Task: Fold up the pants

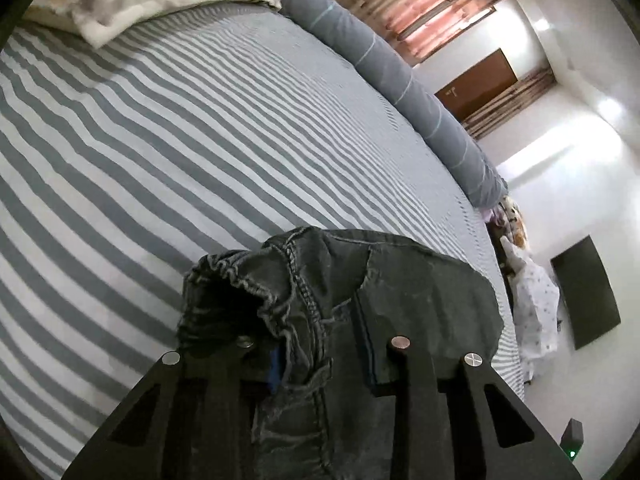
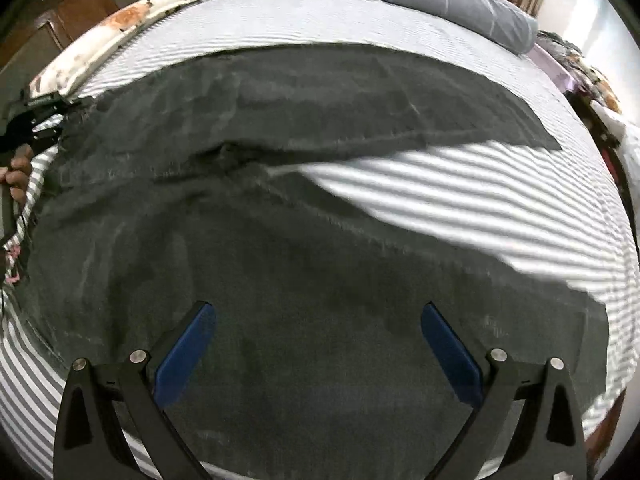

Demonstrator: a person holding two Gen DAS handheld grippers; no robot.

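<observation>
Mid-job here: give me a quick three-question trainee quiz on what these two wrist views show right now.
1. True or false: the right gripper has its blue-padded jaws spread above the dark grey denim pants.
2. What is bunched between the left gripper fingers? A) floral pillow B) the pants' waistband C) grey bolster
3. Fill in: the pants lie on a grey-and-white ____ bedsheet.

Key: 1 true; 2 B; 3 striped.
</observation>
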